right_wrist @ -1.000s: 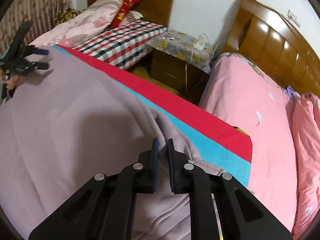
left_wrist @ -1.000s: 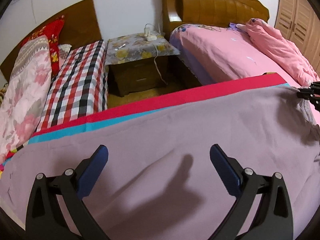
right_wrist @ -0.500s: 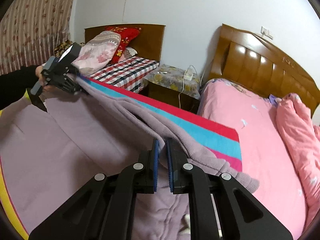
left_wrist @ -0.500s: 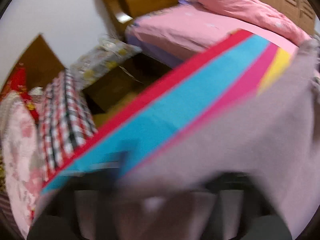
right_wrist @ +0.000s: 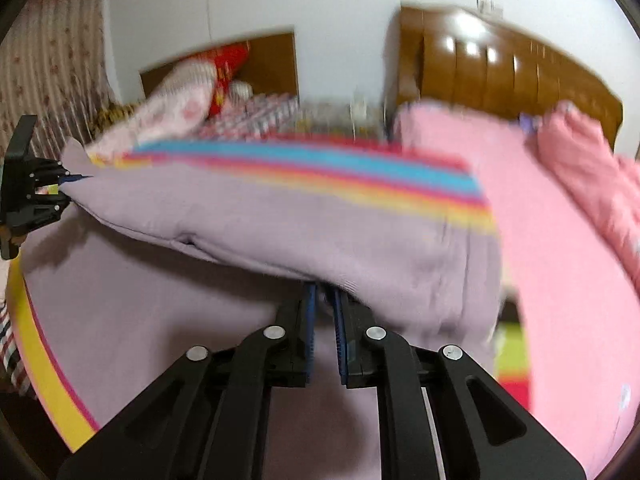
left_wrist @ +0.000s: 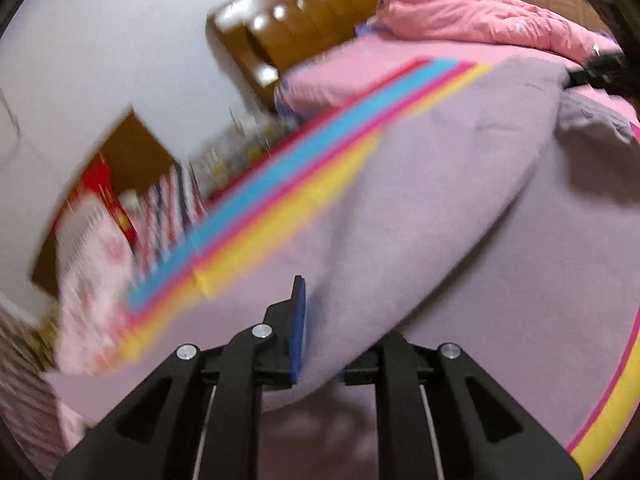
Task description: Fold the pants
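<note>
The lilac pants (left_wrist: pixel 420 208) hang as a raised fold between my two grippers, above a lower lilac layer (right_wrist: pixel 160 320) that lies flat on the striped mat (left_wrist: pixel 280 208). In the left wrist view my left gripper (left_wrist: pixel 320 340) pinches one end of the fold; the cloth covers its right finger, and its jaws are opening slightly with the fabric still between them. My right gripper (right_wrist: pixel 324 312) is shut on the other end, near the waistband. Each gripper also shows in the other's view: the left gripper (right_wrist: pixel 36 196) at the far left, the right gripper (left_wrist: pixel 596 72) at the upper right. Both views are blurred.
A pink bed (right_wrist: pixel 560 260) with a wooden headboard (right_wrist: pixel 500 68) and a crumpled pink quilt (left_wrist: pixel 480 24) stands to the right. A second bed with a plaid sheet and floral pillows (right_wrist: pixel 180 108) is at the back left. A nightstand sits between the two beds.
My left gripper has shut on the pants' edge. Both grippers have lifted the cloth and drawn it toward me, uncovering the mat's blue, pink and yellow stripes. Both views have rolled.
</note>
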The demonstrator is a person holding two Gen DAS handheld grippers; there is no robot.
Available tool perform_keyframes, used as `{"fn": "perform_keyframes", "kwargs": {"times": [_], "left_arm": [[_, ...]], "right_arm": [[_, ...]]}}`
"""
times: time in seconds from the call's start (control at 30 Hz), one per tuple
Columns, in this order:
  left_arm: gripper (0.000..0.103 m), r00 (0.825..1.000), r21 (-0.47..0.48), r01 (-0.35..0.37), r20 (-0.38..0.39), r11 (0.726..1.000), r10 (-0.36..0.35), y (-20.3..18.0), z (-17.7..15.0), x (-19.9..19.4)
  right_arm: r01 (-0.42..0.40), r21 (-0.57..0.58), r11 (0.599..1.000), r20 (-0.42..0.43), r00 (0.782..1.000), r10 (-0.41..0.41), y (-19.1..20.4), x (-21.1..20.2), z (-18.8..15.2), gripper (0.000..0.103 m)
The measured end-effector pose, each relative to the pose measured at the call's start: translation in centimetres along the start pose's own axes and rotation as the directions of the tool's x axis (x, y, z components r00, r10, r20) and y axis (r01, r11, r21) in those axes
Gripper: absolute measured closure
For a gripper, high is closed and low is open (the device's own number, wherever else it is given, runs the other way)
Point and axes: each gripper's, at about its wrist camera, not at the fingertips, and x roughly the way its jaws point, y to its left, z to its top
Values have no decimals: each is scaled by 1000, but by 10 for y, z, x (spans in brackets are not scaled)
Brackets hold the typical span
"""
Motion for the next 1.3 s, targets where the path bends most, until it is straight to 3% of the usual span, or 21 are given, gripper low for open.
{"fn": "perform_keyframes", "kwargs": {"times": [0.1, 0.13, 0.17, 0.2, 0.23, 0.27, 0.3, 0.37, 0.4, 0.5, 0.6, 0.7, 0.77, 0.83, 0.87, 0.93, 1.0, 1.2, 1.3], "left_arm": [[74, 997, -167, 45, -53, 985, -55, -5, -26, 13], [59, 997, -219, 40, -60, 975, -55, -2, -31, 12], [36, 996, -284, 50, -58, 957, -69, 0, -35, 8], [26, 995, -361, 73, -35, 929, -92, 4, -40, 0], [15, 994, -419, 95, -12, 903, -111, 9, -44, -5], [11, 989, -513, 140, 27, 847, -147, 15, -53, -14], [11, 981, -579, 187, 62, 794, -186, 18, -61, -18], [11, 962, -671, 258, 110, 696, -251, 25, -77, -22], [11, 957, -695, 269, 116, 667, -266, 28, -82, -22], [11, 963, -761, 238, 103, 603, -250, 34, -100, -27], [11, 962, -804, 242, 125, 543, -243, 41, -112, -36], [11, 961, -829, 243, 137, 503, -238, 46, -123, -40], [11, 961, -836, 241, 135, 493, -240, 51, -126, -40], [11, 959, -841, 250, 147, 479, -242, 53, -131, -40], [11, 958, -844, 252, 149, 474, -244, 56, -136, -40], [11, 958, -851, 250, 148, 462, -246, 57, -136, -39], [11, 946, -860, 280, 173, 427, -273, 60, -137, -36], [12, 866, -879, 416, 304, 233, -398, 62, -102, -3], [13, 859, -893, 406, 302, 192, -413, 56, -84, 15]], "right_arm": [[40, 49, 998, -98, 995, -36, 4, 3, -23, 89], [35, 85, 996, -96, 995, -27, 3, -2, -26, 88], [8, 150, 989, -74, 997, 3, 0, -12, -30, 86], [-40, 248, 968, -31, 998, 49, -4, -23, -36, 68], [-68, 304, 950, -4, 997, 73, -5, -29, -40, 27], [-94, 356, 930, 31, 996, 89, -6, -34, -43, 9], [-138, 410, 901, 87, 990, 112, -7, -38, -47, 5], [-195, 455, 869, 120, 980, 157, -7, -33, -46, 22], [-203, 472, 858, 120, 979, 166, -6, -28, -43, 29], [-193, 522, 831, 91, 981, 171, -6, -3, -29, 31], [-133, 586, 799, 42, 990, 133, -6, 22, -19, 32], [-85, 658, 749, 25, 996, 91, -15, 40, -10, 32], [-64, 686, 725, 17, 997, 72, -19, 49, -5, 41], [-86, 712, 697, 42, 996, 80, -22, 53, -4, 81], [-114, 726, 678, 72, 993, 90, -25, 52, -6, 85], [-195, 742, 642, 168, 980, 103, -31, 43, -7, 88], [-241, 743, 624, 225, 969, 107, -35, 30, 1, 90], [-376, 700, 608, 340, 923, 179, -45, 7, 50, 90], [-441, 678, 588, 397, 893, 212, -47, -4, 67, 90]]}}
